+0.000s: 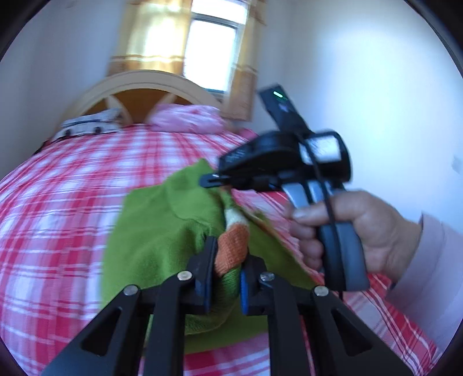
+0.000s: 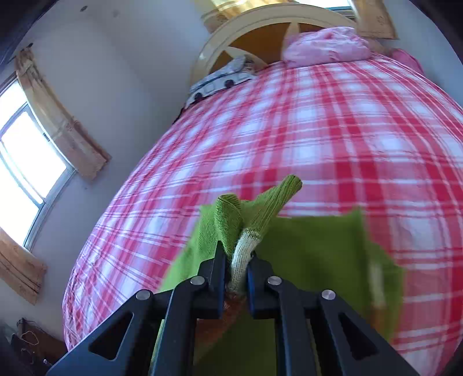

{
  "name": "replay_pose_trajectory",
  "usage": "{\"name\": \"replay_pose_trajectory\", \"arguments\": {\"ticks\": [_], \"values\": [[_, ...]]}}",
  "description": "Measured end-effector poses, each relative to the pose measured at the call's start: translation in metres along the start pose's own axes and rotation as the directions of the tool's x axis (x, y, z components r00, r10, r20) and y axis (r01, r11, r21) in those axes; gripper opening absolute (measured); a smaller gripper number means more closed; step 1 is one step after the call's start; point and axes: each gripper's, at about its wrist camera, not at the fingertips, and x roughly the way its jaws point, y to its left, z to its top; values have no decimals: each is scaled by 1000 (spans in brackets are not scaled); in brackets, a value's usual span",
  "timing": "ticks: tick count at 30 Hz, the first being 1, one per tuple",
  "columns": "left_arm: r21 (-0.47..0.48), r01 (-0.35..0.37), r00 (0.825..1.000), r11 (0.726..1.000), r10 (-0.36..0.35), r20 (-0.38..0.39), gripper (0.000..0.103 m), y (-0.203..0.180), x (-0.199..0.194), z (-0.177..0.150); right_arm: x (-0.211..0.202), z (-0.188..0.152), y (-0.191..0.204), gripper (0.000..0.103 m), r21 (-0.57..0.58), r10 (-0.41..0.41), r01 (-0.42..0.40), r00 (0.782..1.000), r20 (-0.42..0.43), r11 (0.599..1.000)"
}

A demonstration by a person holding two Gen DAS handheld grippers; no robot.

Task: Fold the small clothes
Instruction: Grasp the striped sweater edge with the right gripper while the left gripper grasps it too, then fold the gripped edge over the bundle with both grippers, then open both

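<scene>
**Both claws pinch the green sweater above the bed**

The left claw [image 1: 228, 260] is pressed together on the sweater [image 1: 162, 219], its blue pads gripping a knit band of orange and cream with green ribbing below; the green cloth spreads away from the pinch to the left and sags toward the bed [image 1: 58, 202]. In the left wrist view the right claw [image 1: 209, 181] shows from the side, held by a hand [image 1: 356, 231] with a pale sleeve [image 1: 428, 260] at the wrist; its tip meets the far edge of the same sweater, though blur hides the pads there.

The right wrist view settles it: the right claw [image 2: 235, 261] is closed on a cream ribbed strip of the sweater [image 2: 312, 245], with two green ribbed folds standing up just past the pads; the rest of the cloth hangs broad to the right and below, over the red and white checked bed [image 2: 318, 130].

At the head of the bed lie a pink pillow [image 2: 327, 43] and a grey printed pillow [image 2: 222, 78], against a curved headboard [image 2: 260, 17]; a window [image 2: 23, 156] with tan curtains is on the wall to the left.
</scene>
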Motion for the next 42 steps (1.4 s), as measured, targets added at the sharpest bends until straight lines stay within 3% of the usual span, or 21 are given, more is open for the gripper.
{"name": "replay_pose_trajectory", "arguments": {"ticks": [5, 11, 17, 20, 23, 25, 28, 31, 34, 37, 40, 42], "values": [[45, 60, 996, 997, -57, -72, 14, -45, 26, -12, -14, -11, -58, 11, 29, -39, 39, 999, -12, 999], [81, 76, 989, 994, -65, -130, 14, -71, 52, -21, -19, -22, -105, 11, 60, -55, 56, 998, -11, 997], [70, 105, 969, 992, -87, -232, 14, -75, 67, -21, -7, -38, -129, 11, 73, -98, 99, 995, -25, 992], [87, 125, 964, 988, -100, -247, 15, -78, 51, -25, -8, -43, -130, 12, 90, -101, 100, 995, -2, 991], [81, 166, 957, 983, -141, -253, 31, -65, 14, -34, -21, -45, -127, 19, 89, -152, 151, 988, 8, 985], [38, 178, 953, 983, -163, -254, 66, -44, -18, -44, -42, -48, -124, 20, 115, -206, 202, 978, 24, 973], [-7, 95, 970, 995, -94, -225, 71, -13, -56, -63, -93, -67, -112, 20, 152, -226, 206, 965, 132, 967], [-116, -25, 975, 993, -1, -221, 71, 30, -78, -79, -127, -98, -77, 20, 75, -213, 203, 962, 168, 976], [-154, -100, 962, 983, 56, -267, 70, 45, -73, -84, -140, -130, -43, 20, 9, -191, 192, 966, 172, 981], [-105, -155, 950, 982, 119, -288, 70, 40, -58, -81, -131, -155, -15, 20, -48, -162, 171, 975, 151, 984], [-43, -238, 927, 970, 214, -308, 70, 32, -35, -76, -114, -165, 4, 20, -113, -200, 216, 971, 134, 970], [-72, -254, 922, 965, 219, -318, 70, 38, -29, -73, -111, -164, 10, 20, -126, -195, 215, 968, 156, 968]]}}
